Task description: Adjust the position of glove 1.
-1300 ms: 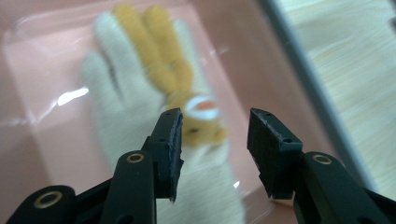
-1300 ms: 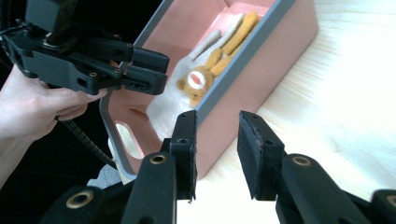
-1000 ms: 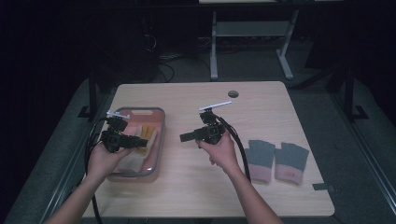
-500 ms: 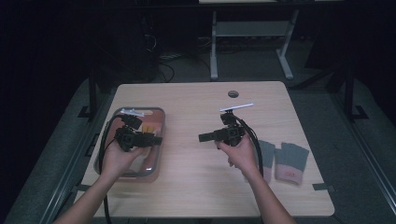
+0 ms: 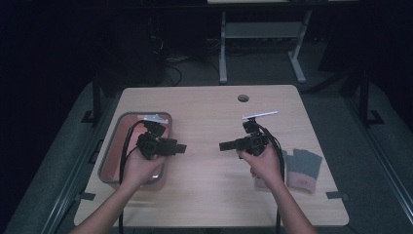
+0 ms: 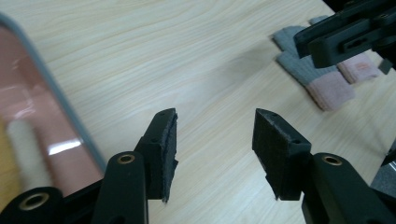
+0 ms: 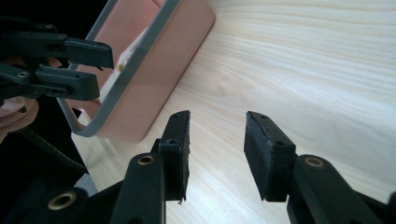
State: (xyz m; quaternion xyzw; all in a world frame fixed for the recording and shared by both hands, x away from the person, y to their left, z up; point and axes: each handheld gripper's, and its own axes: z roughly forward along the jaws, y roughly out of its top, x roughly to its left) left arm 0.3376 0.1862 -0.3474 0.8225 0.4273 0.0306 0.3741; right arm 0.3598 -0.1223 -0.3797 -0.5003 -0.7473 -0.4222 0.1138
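Two grippers hang above the wooden surface [image 5: 204, 117], facing each other across its middle, and both are empty. My left gripper [image 6: 215, 135] sits over the right edge of the pink tray [image 5: 109, 151] at the left side; its jaws have just been opening and now stand partly apart with only bare wood between them. My right gripper [image 7: 217, 140] hovers right of centre, and its jaws too have just been opening to a middling gap, holding nothing.

What I take as the work piece is the pair of gloves [image 5: 304, 168], lying flat at the near right of the surface, just beside my right hand [image 5: 265, 163]. From the left gripper view they show as grey knit with pink cuffs [image 6: 334, 88], side by side.

I judge them soft, light and limp: they will fold and drape once lifted, with no risk of breaking, though a shallow pinch on knit may slip. I would take hold at a cuff, where the fabric looks thicker, pressing the lower jaw flat against the wood to get under the edge. Some pale items lie in the tray, but I cannot tell what they are.
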